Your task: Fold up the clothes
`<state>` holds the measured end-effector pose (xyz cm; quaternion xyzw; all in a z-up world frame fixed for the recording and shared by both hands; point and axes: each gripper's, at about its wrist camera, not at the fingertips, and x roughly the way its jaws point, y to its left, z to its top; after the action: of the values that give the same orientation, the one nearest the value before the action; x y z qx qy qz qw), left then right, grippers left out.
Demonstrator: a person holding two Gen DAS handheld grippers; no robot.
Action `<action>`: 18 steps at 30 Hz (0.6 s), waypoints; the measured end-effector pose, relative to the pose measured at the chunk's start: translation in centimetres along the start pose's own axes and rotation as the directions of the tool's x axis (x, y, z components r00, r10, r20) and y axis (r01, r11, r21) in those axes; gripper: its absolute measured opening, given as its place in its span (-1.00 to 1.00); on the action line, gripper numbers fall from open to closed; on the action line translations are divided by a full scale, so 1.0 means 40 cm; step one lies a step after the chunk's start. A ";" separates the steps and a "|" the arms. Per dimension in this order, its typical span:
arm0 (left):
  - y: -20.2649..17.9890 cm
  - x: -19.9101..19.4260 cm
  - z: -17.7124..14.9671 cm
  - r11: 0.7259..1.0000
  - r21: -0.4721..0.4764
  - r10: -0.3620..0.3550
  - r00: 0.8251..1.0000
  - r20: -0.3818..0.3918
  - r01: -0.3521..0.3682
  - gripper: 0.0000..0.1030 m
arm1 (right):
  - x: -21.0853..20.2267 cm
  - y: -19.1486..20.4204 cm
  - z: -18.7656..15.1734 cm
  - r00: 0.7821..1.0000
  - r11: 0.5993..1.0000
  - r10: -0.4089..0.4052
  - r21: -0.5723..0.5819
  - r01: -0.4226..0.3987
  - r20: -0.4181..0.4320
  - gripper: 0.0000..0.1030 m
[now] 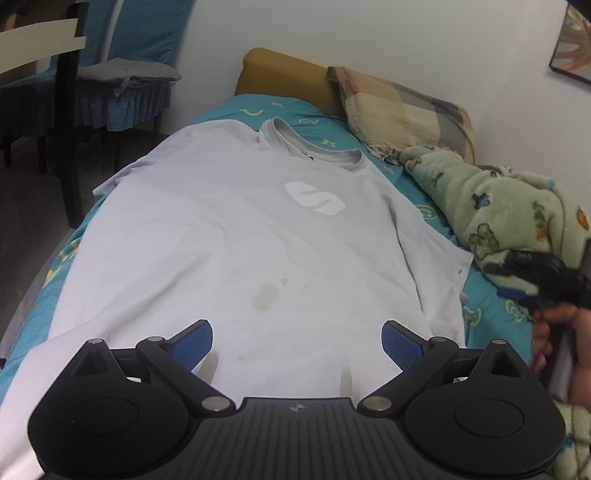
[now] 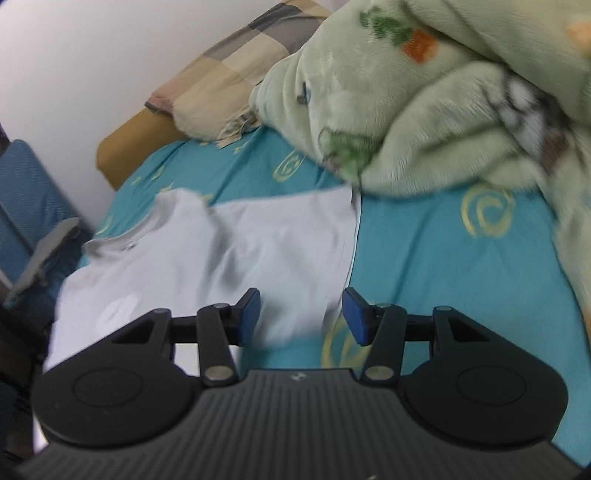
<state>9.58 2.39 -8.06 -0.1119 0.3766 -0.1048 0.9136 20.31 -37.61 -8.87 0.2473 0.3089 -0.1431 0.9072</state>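
Observation:
A pale grey T-shirt (image 1: pixel 240 236) with a white logo lies spread flat, front up, on the teal bed sheet (image 1: pixel 495 314), collar toward the far end. My left gripper (image 1: pixel 297 341) is open and empty, just above the shirt's lower middle. My right gripper (image 2: pixel 301 315) is open and empty, over the shirt's right sleeve (image 2: pixel 288 236) near its edge. The right gripper also shows at the right edge of the left wrist view (image 1: pixel 543 273), held in a hand. The right wrist view is motion-blurred.
A crumpled green fleece blanket (image 1: pixel 517 206) lies along the bed's right side, close to the sleeve. A checked pillow (image 1: pixel 402 107) leans on the mustard headboard (image 1: pixel 280 74). Chairs with blue covers (image 1: pixel 122 74) stand left of the bed. A white wall (image 1: pixel 369 33) is behind.

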 end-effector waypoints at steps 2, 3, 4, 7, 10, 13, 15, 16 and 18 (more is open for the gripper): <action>-0.004 0.025 -0.003 1.000 0.018 -0.015 1.000 0.003 0.015 0.93 | 0.088 -0.007 0.032 1.000 0.999 -0.031 -0.028 0.031 0.003 0.02; -0.006 0.038 -0.005 0.999 0.027 -0.023 1.000 0.005 0.023 0.93 | 0.133 -0.009 0.046 0.999 0.998 -0.049 -0.044 0.049 0.004 0.02; -0.005 0.052 -0.006 0.999 0.036 -0.029 1.000 0.006 0.029 0.93 | 0.178 -0.011 0.054 0.998 0.995 -0.070 -0.066 0.070 0.004 0.02; 0.003 0.099 -0.009 0.998 0.049 -0.030 1.000 -0.003 0.031 0.93 | 0.302 -0.016 0.073 0.990 0.983 -0.138 -0.122 0.140 0.024 0.01; 0.019 0.135 -0.009 0.998 0.029 -0.051 0.998 -0.028 0.052 0.93 | 0.359 0.005 0.071 0.987 0.967 -0.137 -0.205 0.151 0.081 -0.04; 0.029 0.146 -0.008 0.998 0.020 -0.062 0.998 -0.034 0.062 0.93 | 0.387 0.046 0.063 0.985 0.938 -0.114 -0.314 0.149 0.126 -0.82; 0.034 0.142 -0.006 0.997 0.008 -0.073 0.997 -0.028 0.073 0.93 | 0.372 0.080 0.067 0.979 0.915 -0.101 -0.371 0.160 0.175 -0.84; 0.036 0.135 -0.004 0.997 0.004 -0.077 0.997 -0.023 0.077 0.93 | 0.357 0.096 0.075 0.972 0.904 -0.094 -0.390 0.173 0.214 -0.85; 0.039 0.120 -0.002 0.996 -0.004 -0.087 0.996 -0.010 0.087 0.93 | 0.314 0.129 0.111 0.951 0.882 -0.074 -0.425 0.203 0.301 -0.85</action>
<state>13.05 2.55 -11.74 -0.1291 0.3760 -0.1443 0.9062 34.26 -37.02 -11.90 -0.0153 0.2214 -0.1656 0.9609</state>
